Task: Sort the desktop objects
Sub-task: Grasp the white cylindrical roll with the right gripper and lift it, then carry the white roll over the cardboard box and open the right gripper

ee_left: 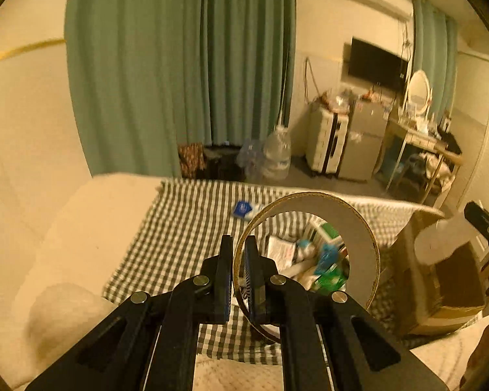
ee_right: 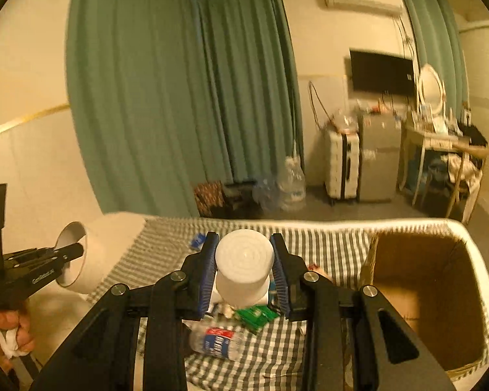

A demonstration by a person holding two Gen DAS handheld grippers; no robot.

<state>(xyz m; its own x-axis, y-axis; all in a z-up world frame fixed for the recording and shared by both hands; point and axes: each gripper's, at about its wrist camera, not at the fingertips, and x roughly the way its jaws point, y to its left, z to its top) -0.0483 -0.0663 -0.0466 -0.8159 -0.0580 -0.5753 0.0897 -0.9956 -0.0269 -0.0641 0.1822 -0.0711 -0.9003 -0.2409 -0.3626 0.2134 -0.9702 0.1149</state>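
My left gripper (ee_left: 237, 273) is clamped on the wall of a wide tape roll (ee_left: 309, 260), held up over the checked cloth (ee_left: 179, 228). Right gripper (ee_right: 244, 272) grasps a white paper roll (ee_right: 244, 267) btwn its blue pads, above a water bottle (ee_right: 216, 342) & green packet (ee_right: 256, 317) on the cloth. Open cardboard box (ee_right: 433, 296) sits just right of them; small blue packet (ee_left: 243, 209) lies farther back

The open cardboard box (ee_right: 417, 296) stands clear above on the right — a water bottle (ee_right: 216, 342), green packet (ee_right: 256, 316) and loose clutter crowd the checked cloth (ee_right: 326, 244) beside it — bare cloth lies leftward.
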